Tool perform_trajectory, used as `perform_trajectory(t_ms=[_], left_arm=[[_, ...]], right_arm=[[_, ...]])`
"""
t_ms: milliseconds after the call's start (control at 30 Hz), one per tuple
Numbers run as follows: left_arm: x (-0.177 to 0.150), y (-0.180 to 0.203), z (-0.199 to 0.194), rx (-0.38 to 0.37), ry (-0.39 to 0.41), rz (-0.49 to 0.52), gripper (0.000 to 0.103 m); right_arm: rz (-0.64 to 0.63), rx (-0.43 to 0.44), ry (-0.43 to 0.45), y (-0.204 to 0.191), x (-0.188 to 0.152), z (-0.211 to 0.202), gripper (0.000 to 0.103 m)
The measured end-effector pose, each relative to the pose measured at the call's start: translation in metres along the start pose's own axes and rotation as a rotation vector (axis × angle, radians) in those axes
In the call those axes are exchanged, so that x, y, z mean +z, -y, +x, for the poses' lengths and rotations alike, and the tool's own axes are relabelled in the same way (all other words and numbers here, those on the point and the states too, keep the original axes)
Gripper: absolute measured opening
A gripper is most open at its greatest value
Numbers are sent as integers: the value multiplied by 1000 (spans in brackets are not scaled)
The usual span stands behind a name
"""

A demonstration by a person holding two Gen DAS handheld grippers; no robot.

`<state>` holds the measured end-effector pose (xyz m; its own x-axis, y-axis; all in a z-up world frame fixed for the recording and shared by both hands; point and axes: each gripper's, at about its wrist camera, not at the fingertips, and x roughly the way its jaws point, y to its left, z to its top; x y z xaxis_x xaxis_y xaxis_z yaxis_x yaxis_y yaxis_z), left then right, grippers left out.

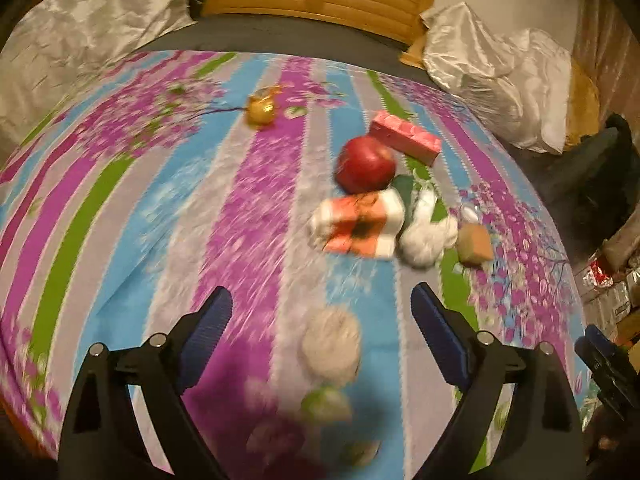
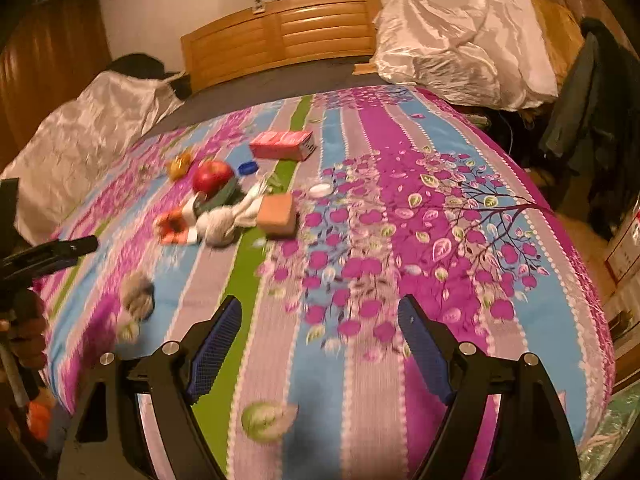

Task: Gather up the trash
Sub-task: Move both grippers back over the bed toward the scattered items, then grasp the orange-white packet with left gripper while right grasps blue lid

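Left claw wide open, empty, aimed down over crumpled paper wad on bed — likely first pickup. Right claw open, empty, free to take green-white scrap just below.

A red apple sits on the striped floral bedsheet, wooden headboard behind, silvery covers bundled alongside.
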<state>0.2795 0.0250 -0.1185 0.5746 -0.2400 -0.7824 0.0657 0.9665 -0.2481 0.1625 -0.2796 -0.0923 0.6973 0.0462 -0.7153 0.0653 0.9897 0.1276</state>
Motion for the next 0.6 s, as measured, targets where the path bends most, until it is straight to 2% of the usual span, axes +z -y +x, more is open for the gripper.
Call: perform_trajectory(t_ms=[233, 333, 433, 467, 567, 600], left_arm=[[43, 31, 76, -53, -80, 70, 89], [48, 36, 101, -56, -111, 95, 89], [48, 37, 120, -16, -125, 136, 86], [48, 33, 124, -25, -140, 121, 72], [46, 19, 128, -91, -166, 72, 47], [45, 15, 129, -102, -171, 60, 43]], right_arm=[[22, 9, -19, 0, 11, 21, 81], [12, 15, -23, -2, 18, 31, 81], [1, 32, 0, -7, 38, 42, 81], [-4, 38, 6, -9, 43, 44, 81], [-36, 76, 39, -22, 72, 57, 81], [-43, 101, 47, -28, 86, 66, 81]])
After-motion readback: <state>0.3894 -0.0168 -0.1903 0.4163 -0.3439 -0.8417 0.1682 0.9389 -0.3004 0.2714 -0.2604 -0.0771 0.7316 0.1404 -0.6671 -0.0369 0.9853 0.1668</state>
